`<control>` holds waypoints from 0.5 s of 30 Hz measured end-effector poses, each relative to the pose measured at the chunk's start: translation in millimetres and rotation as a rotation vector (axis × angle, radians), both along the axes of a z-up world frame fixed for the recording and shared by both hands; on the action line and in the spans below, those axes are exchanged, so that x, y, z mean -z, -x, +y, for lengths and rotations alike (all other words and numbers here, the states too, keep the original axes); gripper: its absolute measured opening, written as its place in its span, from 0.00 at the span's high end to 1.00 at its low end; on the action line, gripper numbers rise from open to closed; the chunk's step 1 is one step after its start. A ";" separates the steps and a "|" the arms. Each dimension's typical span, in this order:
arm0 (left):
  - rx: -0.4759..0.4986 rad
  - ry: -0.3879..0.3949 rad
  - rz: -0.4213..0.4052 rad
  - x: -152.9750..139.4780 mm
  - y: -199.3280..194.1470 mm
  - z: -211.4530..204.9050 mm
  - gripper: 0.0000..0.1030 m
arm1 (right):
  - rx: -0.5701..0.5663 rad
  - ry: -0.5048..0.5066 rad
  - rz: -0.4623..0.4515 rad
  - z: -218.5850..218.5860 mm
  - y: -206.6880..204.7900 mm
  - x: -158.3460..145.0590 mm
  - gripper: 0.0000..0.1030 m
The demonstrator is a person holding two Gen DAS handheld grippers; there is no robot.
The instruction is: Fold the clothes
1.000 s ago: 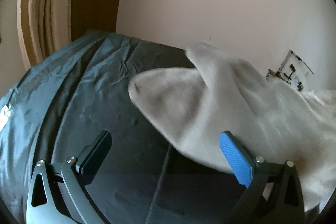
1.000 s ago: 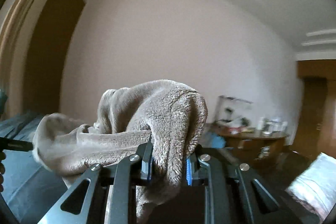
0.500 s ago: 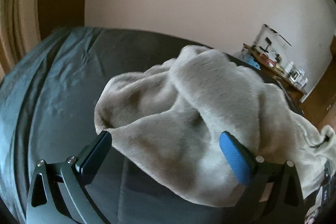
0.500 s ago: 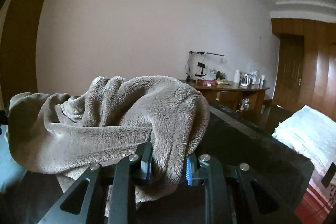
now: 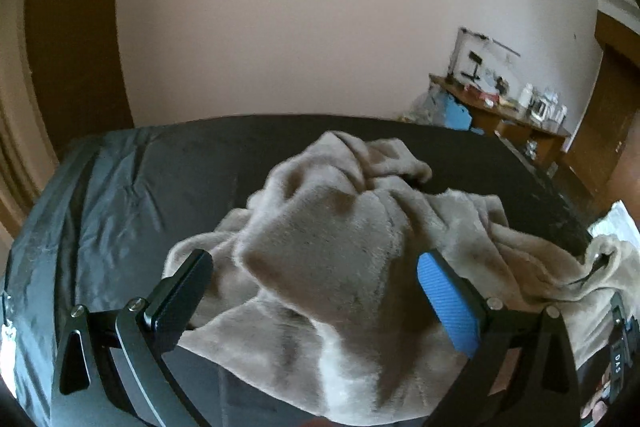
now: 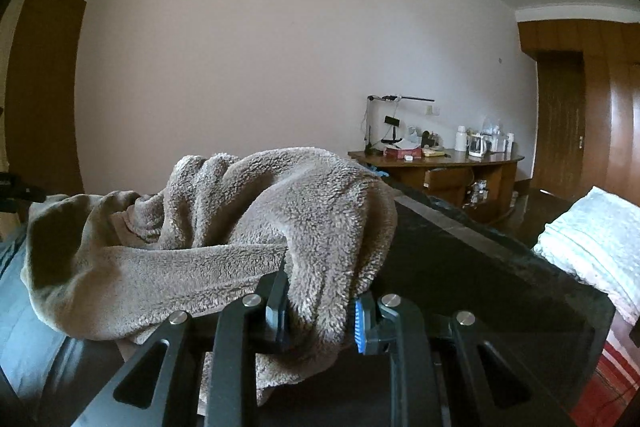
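Fleece garment [image 6: 224, 227], taupe, lies bunched on the dark-covered bed [image 5: 120, 195], one thick fold raised by the right claw [image 6: 320, 311], which is pinching that fold between its pads. Left claw [image 5: 316, 287] is spread wide above the heap, nothing gripped. Judgement: find a true edge or corner before the left claw closes; a mid-heap grab would only drag the bundle. Then pull both claws apart to flatten.

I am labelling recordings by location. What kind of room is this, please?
Probably a bedroom at home: a fluffy beige garment lies on a dark sheet-covered bed, with a cluttered wooden side table by a plain wall.
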State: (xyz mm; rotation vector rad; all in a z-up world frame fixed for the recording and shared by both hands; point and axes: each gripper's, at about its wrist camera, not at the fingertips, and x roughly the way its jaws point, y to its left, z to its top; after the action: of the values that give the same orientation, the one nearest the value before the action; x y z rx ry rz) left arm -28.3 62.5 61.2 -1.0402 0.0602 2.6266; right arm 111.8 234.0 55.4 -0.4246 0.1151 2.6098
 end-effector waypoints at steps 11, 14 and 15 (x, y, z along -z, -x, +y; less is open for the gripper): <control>-0.011 0.122 -0.060 41.4 26.0 35.4 0.00 | -0.006 0.004 -0.006 -7.7 1.1 -2.9 0.78; -0.002 0.100 -0.095 49.2 30.6 29.6 0.00 | -0.007 0.003 -0.010 -6.1 4.0 -3.4 0.78; 0.002 0.093 -0.105 52.0 32.2 29.9 0.00 | -0.009 0.000 -0.013 -6.7 3.5 -3.8 0.78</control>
State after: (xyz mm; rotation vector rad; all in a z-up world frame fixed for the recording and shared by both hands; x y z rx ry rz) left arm -60.5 92.4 9.2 -1.2064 0.1613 2.5845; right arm 108.3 227.3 59.2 -0.4427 0.1099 2.6152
